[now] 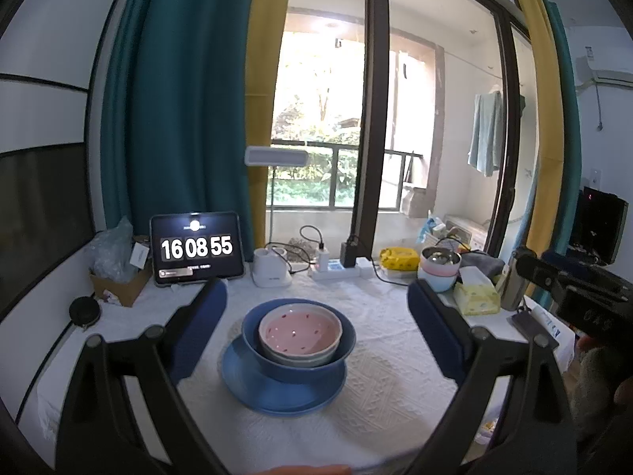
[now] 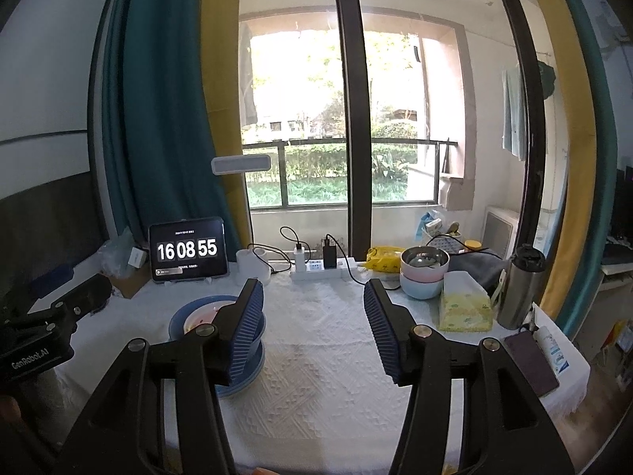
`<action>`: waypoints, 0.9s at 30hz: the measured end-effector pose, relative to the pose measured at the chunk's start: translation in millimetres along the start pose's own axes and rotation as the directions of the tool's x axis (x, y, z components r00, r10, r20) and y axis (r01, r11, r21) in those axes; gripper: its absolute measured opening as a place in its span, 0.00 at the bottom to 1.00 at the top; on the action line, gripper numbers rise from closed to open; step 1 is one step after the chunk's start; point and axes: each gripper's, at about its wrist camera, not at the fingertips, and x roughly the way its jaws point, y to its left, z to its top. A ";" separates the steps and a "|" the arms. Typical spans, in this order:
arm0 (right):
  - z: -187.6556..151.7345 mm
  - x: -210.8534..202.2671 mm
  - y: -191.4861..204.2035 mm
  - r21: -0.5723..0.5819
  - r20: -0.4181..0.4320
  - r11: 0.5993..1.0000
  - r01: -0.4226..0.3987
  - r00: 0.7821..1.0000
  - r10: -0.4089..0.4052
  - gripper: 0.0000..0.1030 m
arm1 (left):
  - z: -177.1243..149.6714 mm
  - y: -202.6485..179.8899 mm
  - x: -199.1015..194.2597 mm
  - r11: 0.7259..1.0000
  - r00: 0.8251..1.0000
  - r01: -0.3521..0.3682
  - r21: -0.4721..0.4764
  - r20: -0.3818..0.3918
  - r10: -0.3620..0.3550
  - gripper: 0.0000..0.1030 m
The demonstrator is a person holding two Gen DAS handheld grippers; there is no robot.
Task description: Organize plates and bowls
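A stack stands on the white tablecloth: a blue plate at the bottom, a blue bowl on it, and a pink speckled bowl nested inside over a pale bowl. My left gripper is open wide, with one finger on each side of the stack and touching nothing. In the right wrist view the blue bowl and blue plate lie left of my right gripper, partly hidden by its left finger. That gripper is open over bare cloth, with nothing between its pads.
A tablet clock stands at the back left beside a cardboard box. A lamp base and a power strip sit mid back. Pastel bowls, a tissue pack, a steel flask and a phone crowd the right side.
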 end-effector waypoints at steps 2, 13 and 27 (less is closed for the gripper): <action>-0.8 2.1 -0.5 0.000 -0.004 1.000 -0.003 1.000 0.003 0.55 | 0.7 -0.5 -0.3 1.000 1.000 0.001 0.002 0.002 -0.001 0.91; -2.4 6.9 -3.4 0.007 -0.020 1.000 -0.005 1.000 0.005 0.55 | 2.2 -1.0 1.1 1.000 1.000 0.000 0.004 -0.002 0.000 0.91; -4.1 8.4 -3.8 0.006 -0.030 1.000 -0.010 1.000 0.010 0.55 | 5.6 0.5 5.6 1.000 1.000 -0.001 0.004 -0.008 0.001 0.91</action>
